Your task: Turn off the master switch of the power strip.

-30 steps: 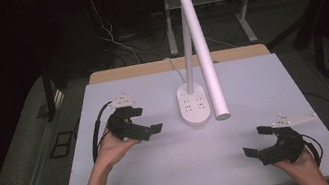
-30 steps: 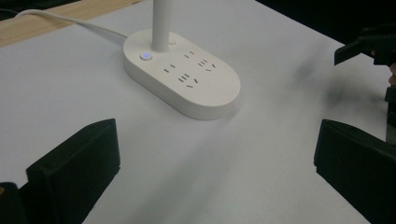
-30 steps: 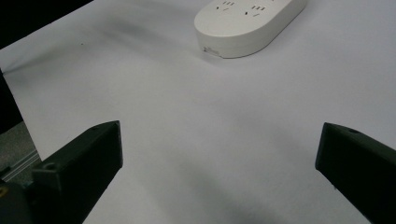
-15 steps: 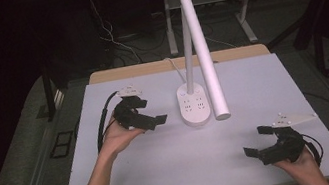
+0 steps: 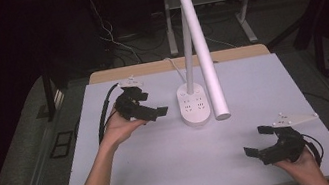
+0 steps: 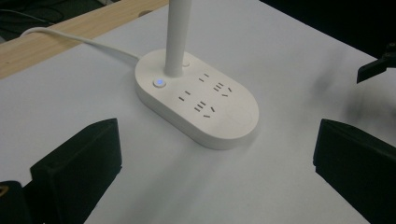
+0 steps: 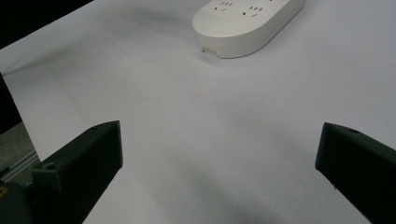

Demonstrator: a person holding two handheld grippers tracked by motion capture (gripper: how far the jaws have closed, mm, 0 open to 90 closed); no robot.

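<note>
Nearest the person, the right tongs [image 5: 258,141] rest low over the bare front of the worktop [image 5: 176,171], jaws spread wide and holding nothing, well apart from the lamp. Farther in, the left tongs [image 5: 154,112] hover just beside the lamp base [image 5: 194,109], also spread and empty.

The lamp base sits mid-worktop, toward the back, and the left tongs seem headed for its button [image 6: 160,82], which glows blue beside the post [image 6: 176,37]. To press it well, bring one jaw tip straight down on the button, gently, so the base does not slide or tip.

Count: one lamp, one button, four sockets in its base, one cord [image 5: 174,65], two tongs.
</note>
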